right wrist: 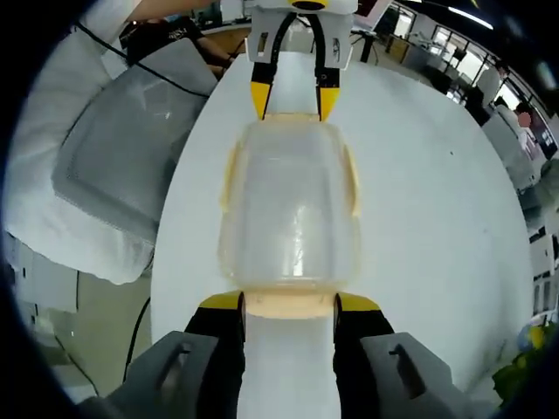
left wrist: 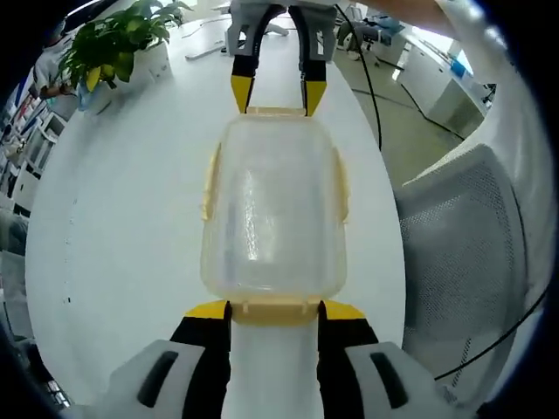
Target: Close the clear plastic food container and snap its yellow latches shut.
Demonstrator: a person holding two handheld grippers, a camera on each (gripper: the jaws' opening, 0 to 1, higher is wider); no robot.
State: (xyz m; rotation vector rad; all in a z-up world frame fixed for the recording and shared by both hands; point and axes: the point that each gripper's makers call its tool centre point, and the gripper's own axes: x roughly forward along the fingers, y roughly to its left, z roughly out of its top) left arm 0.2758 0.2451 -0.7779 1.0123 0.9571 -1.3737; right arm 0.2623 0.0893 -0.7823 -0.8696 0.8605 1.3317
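The clear plastic food container [left wrist: 272, 218] [right wrist: 293, 218] lies on the white table [left wrist: 113, 218] with its lid on. Yellow latches run along its long sides [left wrist: 210, 183] and its two ends. My left gripper [left wrist: 275, 310] [right wrist: 294, 94] holds one end latch [left wrist: 275, 307] between its yellow-tipped jaws, which touch both of its sides. My right gripper [right wrist: 290, 304] [left wrist: 278, 96] grips the opposite end latch [right wrist: 290, 305] the same way, so the two grippers face each other across the box.
A white mesh chair [left wrist: 472, 236] [right wrist: 131, 157] stands close to the table edge on one side. A potted green plant [left wrist: 118, 44] sits on the table's far corner. A black cable [left wrist: 371, 96] hangs past the table edge.
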